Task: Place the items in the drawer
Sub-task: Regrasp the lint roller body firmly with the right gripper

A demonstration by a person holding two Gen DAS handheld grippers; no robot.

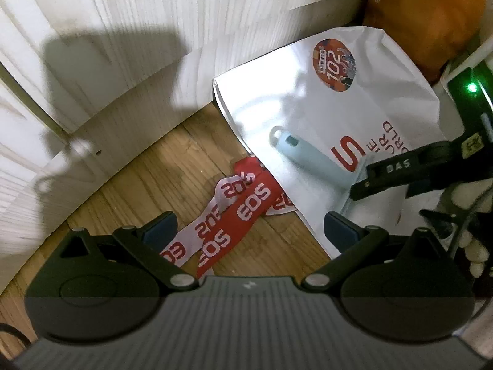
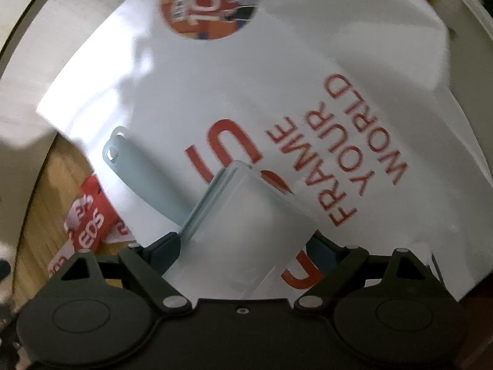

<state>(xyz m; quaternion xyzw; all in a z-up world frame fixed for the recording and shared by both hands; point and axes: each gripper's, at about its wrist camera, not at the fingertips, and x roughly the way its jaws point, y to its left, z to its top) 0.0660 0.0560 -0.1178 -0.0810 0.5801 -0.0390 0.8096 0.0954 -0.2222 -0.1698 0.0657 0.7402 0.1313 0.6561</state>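
A pale blue scoop (image 2: 240, 215) with a long handle (image 2: 138, 172) lies over a white bag printed "FRAME YOUR WORLD" (image 2: 308, 77) inside the wooden-bottomed drawer (image 1: 138, 185). My right gripper (image 2: 243, 249) is shut on the scoop's clear bowl. In the left wrist view the scoop (image 1: 308, 157) rests on the bag (image 1: 339, 92), with the right gripper (image 1: 397, 175) at its bowl end. My left gripper (image 1: 249, 231) is open and empty above a red and white lanyard (image 1: 234, 212).
White drawer walls (image 1: 123, 77) curve around the back and left. An orange object (image 1: 425, 15) sits at the far right corner. The lanyard (image 2: 83, 219) pokes out from under the bag's left edge.
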